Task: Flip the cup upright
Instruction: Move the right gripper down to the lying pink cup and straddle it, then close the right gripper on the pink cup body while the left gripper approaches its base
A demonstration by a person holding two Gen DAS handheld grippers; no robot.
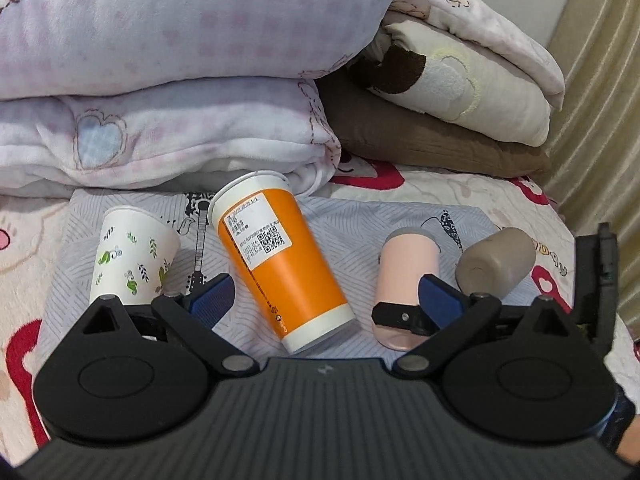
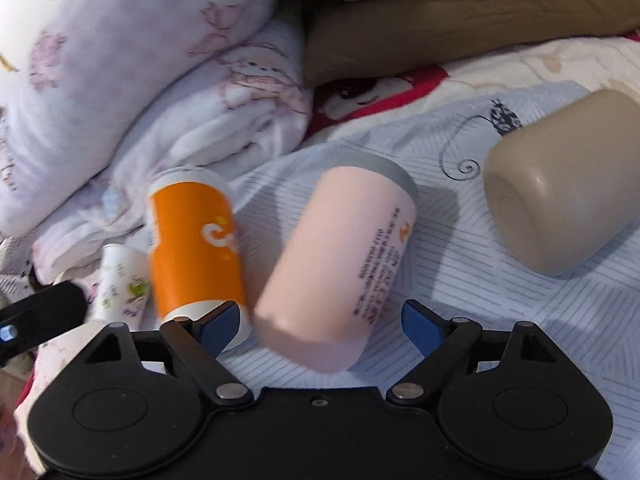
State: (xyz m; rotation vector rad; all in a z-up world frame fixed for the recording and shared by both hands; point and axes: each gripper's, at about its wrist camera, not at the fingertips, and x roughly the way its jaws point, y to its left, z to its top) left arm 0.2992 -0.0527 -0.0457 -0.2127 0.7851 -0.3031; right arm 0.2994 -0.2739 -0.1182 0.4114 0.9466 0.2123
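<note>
Left wrist view. My left gripper (image 1: pixel 322 300) is spread wide, holding nothing; its blue pads (image 1: pixel 210 298) flank the base end of the orange cup (image 1: pixel 280 260), which lies on its side on the grey striped cloth (image 1: pixel 352 220), rim pointing away toward the folded blanket (image 1: pixel 168 80). Left of it the leaf-print paper cup (image 1: pixel 134 254) also lies tipped over, rim away. To the right lie the pink cup (image 1: pixel 406 276), with its grey rim away from me, and, well apart from the orange cup, the tan cup (image 1: pixel 496 264) on its side, base toward the camera. The tip of my right gripper (image 1: pixel 404 316) overlaps the pink cup's near end. Brown and cream pillows (image 1: pixel 440 120) are stacked behind.

Right wrist view. My right gripper (image 2: pixel 322 328) is likewise wide apart and empty; the pink cup (image 2: pixel 336 256) lies between its fingers, base nearest me, touching neither pad so far as I can tell. The orange cup (image 2: pixel 196 240) lies just left of it, somewhat blurred; the tan cup (image 2: pixel 560 196) lies to the right.
</note>
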